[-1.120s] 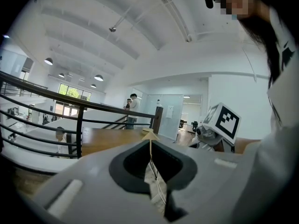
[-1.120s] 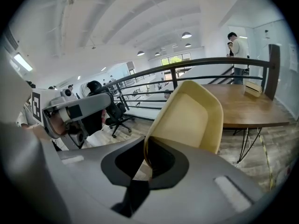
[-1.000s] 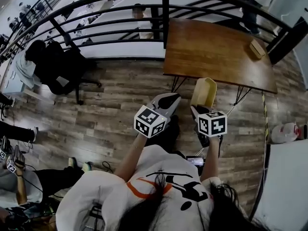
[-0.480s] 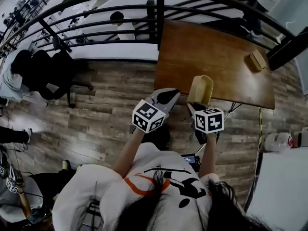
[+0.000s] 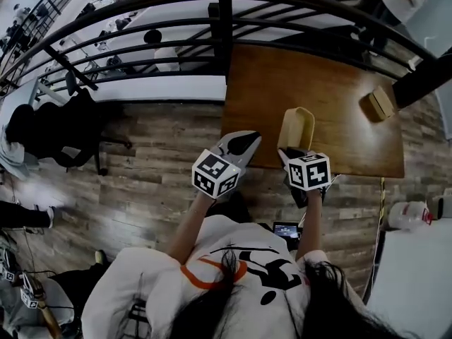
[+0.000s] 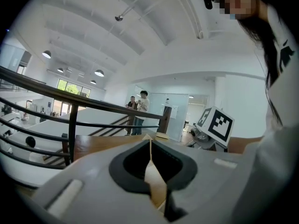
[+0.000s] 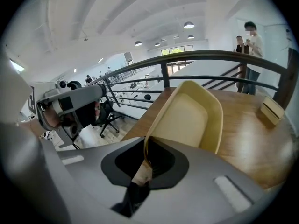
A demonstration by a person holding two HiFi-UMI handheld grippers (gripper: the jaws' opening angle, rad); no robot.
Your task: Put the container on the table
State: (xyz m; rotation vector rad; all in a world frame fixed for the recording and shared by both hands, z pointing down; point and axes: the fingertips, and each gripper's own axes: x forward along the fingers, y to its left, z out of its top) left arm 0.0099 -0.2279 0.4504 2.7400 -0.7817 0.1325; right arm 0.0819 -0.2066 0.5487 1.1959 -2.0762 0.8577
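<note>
- Right claw (image 5: 291, 152) is pinching the near rim of the container (image 5: 296, 128). In the right gripper view the wall sits between the pads of the right claw (image 7: 146, 158).
- The pale yellow container (image 7: 189, 120) hangs over the counter's (image 5: 318, 76) near edge, left of its middle.
- Its long axis runs straight out from the claw toward the counter's far edge, with the open face turned up and tilted.
- The right hand has it. My judgement is the next move is forward and down onto the counter.
- Left claw (image 5: 246, 139) is pressed together and empty, level with the counter's near-left edge, just beside the container. Its own view confirms the left claw (image 6: 150, 146) is empty.
- A wooden block (image 5: 381, 103) sits toward the counter's right end, well apart.
- The container's underside is hidden. I cannot tell whether it touches the counter.
</note>
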